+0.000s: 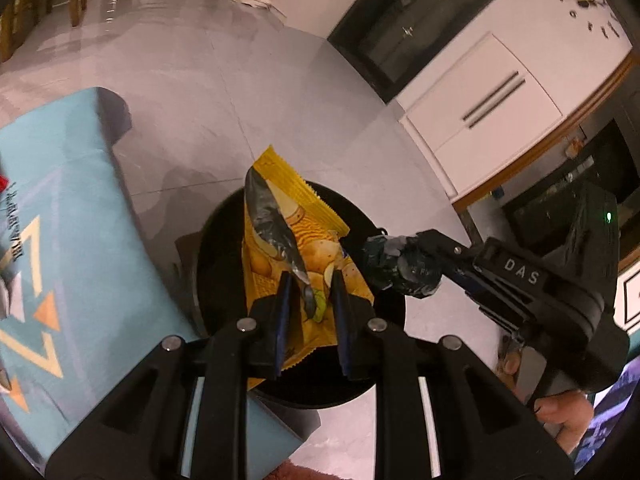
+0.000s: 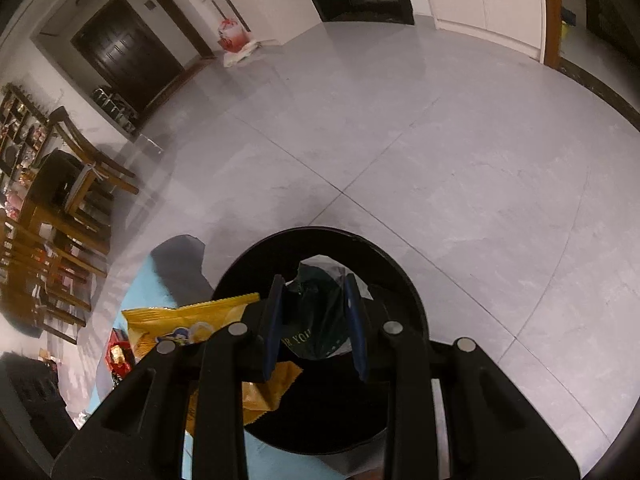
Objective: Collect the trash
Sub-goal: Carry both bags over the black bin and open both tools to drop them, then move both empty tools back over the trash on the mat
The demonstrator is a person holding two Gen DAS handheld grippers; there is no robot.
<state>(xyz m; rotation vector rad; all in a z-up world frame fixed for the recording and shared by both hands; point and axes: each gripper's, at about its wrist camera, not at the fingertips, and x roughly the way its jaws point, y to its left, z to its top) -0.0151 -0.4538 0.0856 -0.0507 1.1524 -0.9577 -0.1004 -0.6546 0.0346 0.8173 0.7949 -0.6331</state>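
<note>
Gripping a yellow chip bag (image 1: 288,240), your left gripper (image 1: 308,284) holds it over the black bin (image 1: 224,248) beside the blue table (image 1: 80,208); your right gripper (image 2: 316,300) pinches a dark crumpled wrapper (image 2: 316,320) above that bin.

Open floor (image 2: 440,140) beyond bin (image 2: 404,280)

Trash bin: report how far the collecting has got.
Done: nothing visibly inside the black bin. In hand: left gripper holds a yellow chip bag over it; right gripper holds a dark crumpled wrapper above the opening. Left: drop both, then fetch the red packet on the blue table.
</note>
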